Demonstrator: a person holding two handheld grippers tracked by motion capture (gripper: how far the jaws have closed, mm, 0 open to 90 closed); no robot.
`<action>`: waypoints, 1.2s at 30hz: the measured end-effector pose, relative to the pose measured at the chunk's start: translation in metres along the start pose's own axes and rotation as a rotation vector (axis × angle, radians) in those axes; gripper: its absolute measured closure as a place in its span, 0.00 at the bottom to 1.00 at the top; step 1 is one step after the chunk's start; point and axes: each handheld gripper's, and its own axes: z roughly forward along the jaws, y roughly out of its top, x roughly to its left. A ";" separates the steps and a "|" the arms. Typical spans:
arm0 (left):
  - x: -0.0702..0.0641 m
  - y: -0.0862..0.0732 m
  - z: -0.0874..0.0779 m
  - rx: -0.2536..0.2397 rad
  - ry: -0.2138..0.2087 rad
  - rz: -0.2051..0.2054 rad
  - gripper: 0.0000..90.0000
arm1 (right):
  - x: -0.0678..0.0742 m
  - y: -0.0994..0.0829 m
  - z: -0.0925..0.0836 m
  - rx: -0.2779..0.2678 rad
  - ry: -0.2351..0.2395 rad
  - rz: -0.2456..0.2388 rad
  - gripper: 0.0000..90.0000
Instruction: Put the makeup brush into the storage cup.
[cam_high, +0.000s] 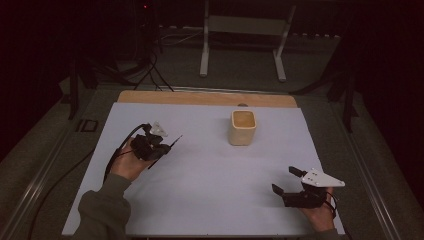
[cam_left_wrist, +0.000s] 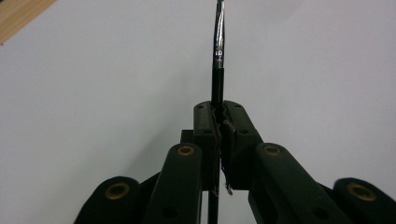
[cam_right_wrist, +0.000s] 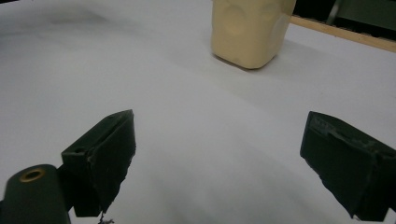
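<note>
A thin black brush with a silvery metal ferrule (cam_left_wrist: 218, 51) was clamped between the closed jaws of the left gripper (cam_high: 161, 147), well to the left of the cream square ceramic cup (cam_high: 243, 128) on the white table sheet (cam_high: 210, 170). The right gripper (cam_high: 283, 181), near and to the right of the cup, was held wide apart with nothing between its jaws. No writing could be read.

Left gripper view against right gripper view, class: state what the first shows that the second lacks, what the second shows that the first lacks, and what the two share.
First: the left gripper, jaws shut on a thin black brush with a metal ferrule, its stem running up between them.

Second: the right gripper, jaws wide apart with nothing between them, and beyond it a cream cup standing upright.

Shared: the white table sheet and a strip of wooden table edge at a corner.
</note>
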 end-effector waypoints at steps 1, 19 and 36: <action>0.000 0.000 0.000 -0.009 0.003 -0.004 0.95 | 0.000 0.000 0.000 0.000 0.000 0.000 0.11; 0.002 0.011 -0.004 -0.103 0.032 -0.046 0.95 | 0.000 0.000 0.000 -0.002 0.000 0.000 0.11; -0.002 0.024 -0.001 -0.187 0.052 -0.065 0.95 | 0.000 0.000 0.000 -0.004 0.000 0.003 0.11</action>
